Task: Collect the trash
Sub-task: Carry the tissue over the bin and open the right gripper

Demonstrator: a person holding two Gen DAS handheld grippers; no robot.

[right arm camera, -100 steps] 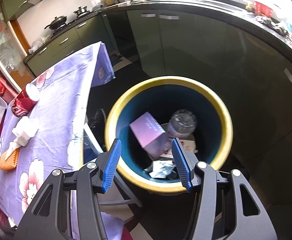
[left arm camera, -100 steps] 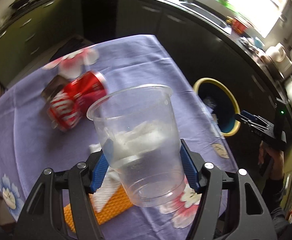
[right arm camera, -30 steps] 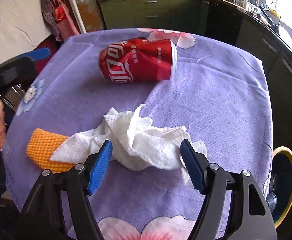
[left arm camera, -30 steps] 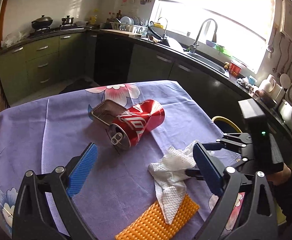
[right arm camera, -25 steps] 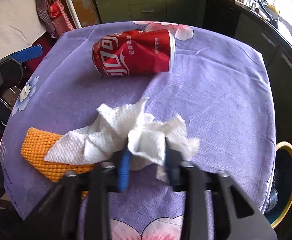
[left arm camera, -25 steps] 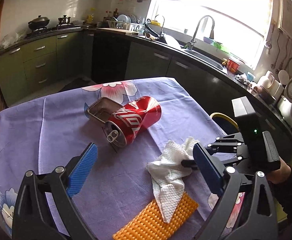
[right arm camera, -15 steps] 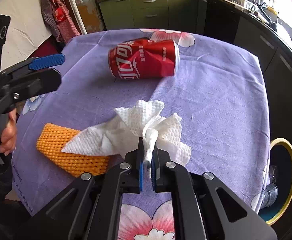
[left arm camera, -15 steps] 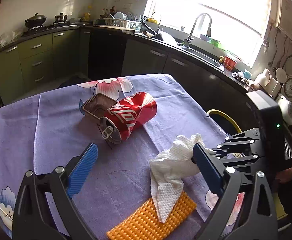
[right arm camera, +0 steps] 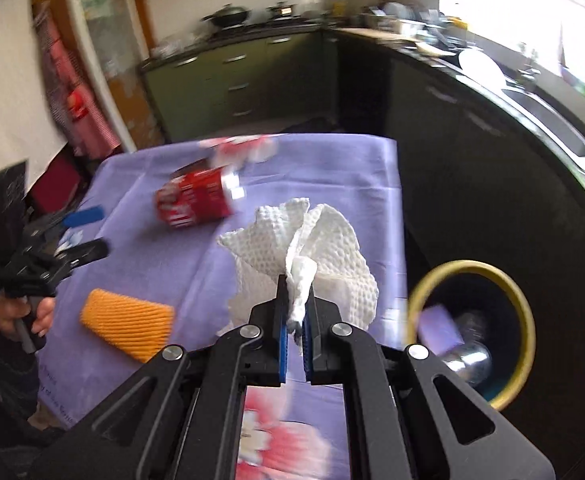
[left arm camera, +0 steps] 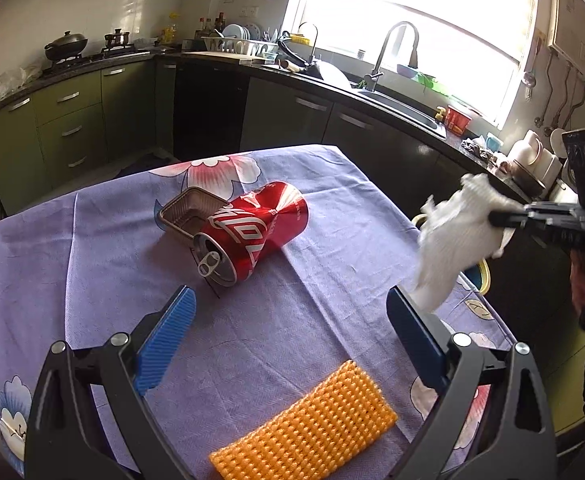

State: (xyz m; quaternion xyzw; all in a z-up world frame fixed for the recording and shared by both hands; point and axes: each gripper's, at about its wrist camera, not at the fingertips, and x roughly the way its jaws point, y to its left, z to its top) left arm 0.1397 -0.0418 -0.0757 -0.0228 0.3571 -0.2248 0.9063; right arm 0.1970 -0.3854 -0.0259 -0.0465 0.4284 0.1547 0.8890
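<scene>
Between the right gripper's point(right arm camera: 295, 312) pads, paper towel point(right arm camera: 312, 240).

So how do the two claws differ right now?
The left claw is open and empty above the table; the right claw is shut on the paper towel, lifted clear of the cloth. Both have blue pads.

Bright daylight from a blown-out window point(left arm camera: 408, 28) at far right — glare on the worktop below it. Left wrist view sharp; right wrist view motion-blurred, red can point(right arm camera: 196, 200) and bin point(right arm camera: 472, 332) smeared. Strong fisheye curving, dark vignette at corners — soft shadows only.
</scene>
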